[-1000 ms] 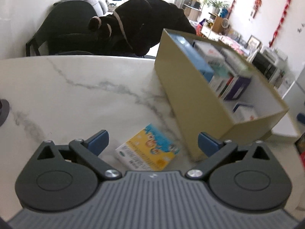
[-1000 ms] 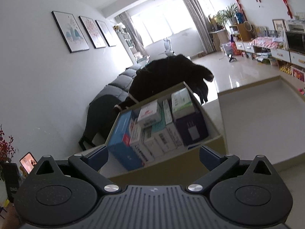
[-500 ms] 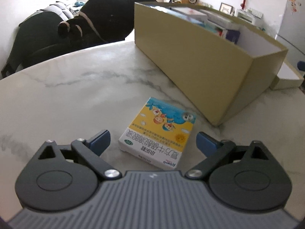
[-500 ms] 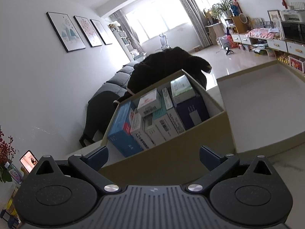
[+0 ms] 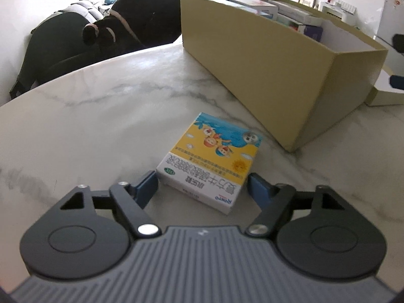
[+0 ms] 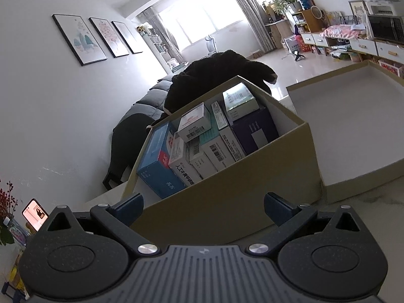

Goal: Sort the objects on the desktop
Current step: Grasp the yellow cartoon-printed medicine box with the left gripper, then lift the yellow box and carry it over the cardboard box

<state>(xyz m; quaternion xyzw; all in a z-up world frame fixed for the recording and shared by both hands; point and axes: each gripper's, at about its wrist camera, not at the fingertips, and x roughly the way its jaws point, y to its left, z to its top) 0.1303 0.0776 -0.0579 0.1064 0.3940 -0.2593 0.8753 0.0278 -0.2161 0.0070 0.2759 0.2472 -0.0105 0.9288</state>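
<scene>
1. Yellow-and-blue medicine carton [image 5: 210, 160] lies flat on your marble table [image 5: 88, 116], just beside the cardboard box [image 5: 272, 75].
2. Your left gripper [image 5: 202, 186] has just been closing; its jaws straddle the carton's near end, apparently not yet pressing.
3. Your right gripper [image 6: 204, 207] hangs open and empty before the box, probably leaving the packed cartons [image 6: 202, 141] clear.

Glossy printed carton [image 5: 209, 159] on a polished marble table [image 5: 101, 116], beside a matt tan cardboard box [image 5: 265, 75].
</scene>
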